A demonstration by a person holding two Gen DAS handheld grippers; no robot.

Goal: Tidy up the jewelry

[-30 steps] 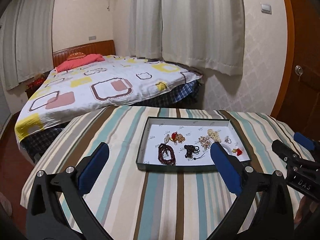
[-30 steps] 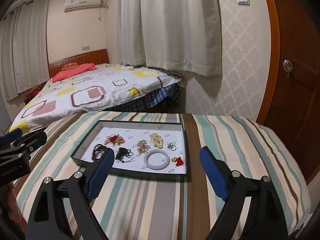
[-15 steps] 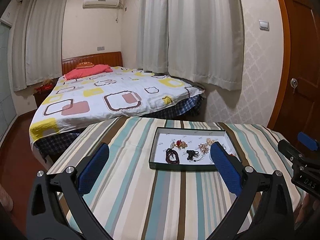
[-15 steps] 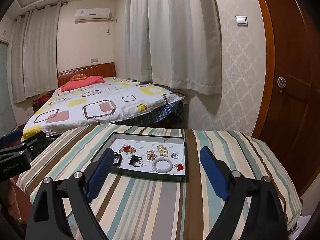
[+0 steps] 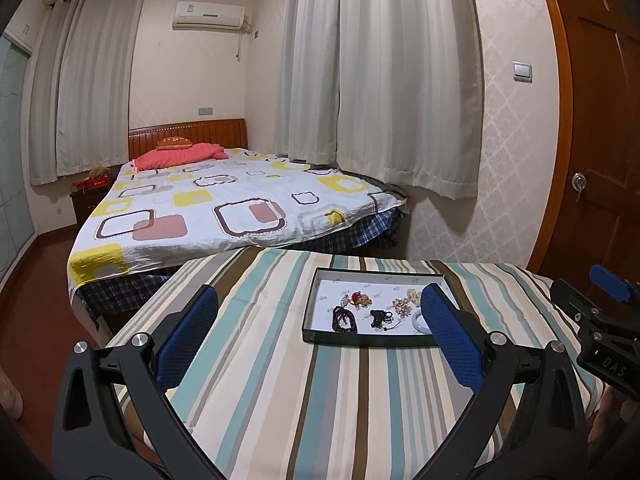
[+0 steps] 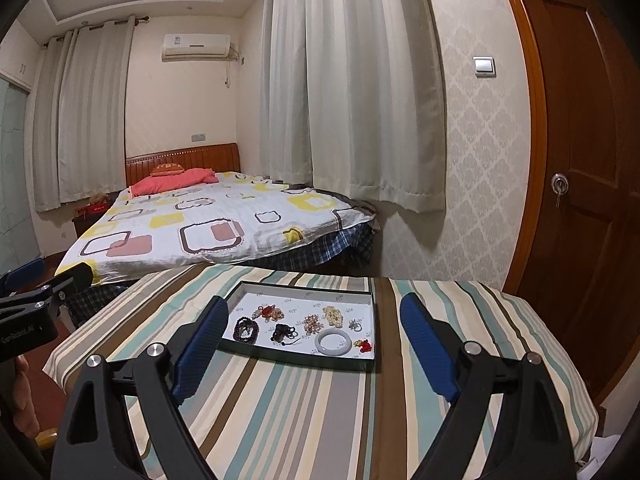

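1. The jewelry sits in a shallow dark-walled tray (image 6: 362, 298) with a white floor, on the striped cloth of the counter (image 6: 320, 408), toward the counter's far edge by the bed (image 6: 208, 228).
2. In the tray, seen from the right wrist: a dark bead bracelet (image 6: 246, 330) at the left end, a black charm (image 6: 284, 333) beside it, a pale bangle (image 6: 333, 343) near the front wall, a small red piece (image 6: 364, 346) in the front right corner, and gold and pearl clusters (image 6: 333, 316) along the back. All lie loose and apart; nothing is lifted.
3. The left tool (image 5: 320, 340) has its blue pads spread wide with nothing between them. The right tool (image 6: 312, 344) is spread wide too, and empty.
4. Both tools hang above the near part of the counter, well apart from the tray, pointing forward and a little down.
5. The relation that matters: the tray lies straight ahead of the right tool, its long axis running left to right across that view. From the left tool it lies ahead and to the right.
6. Judgement: the right hand is better lined up for the bangle and red piece; the left hand is nearer the bead bracelet's end.
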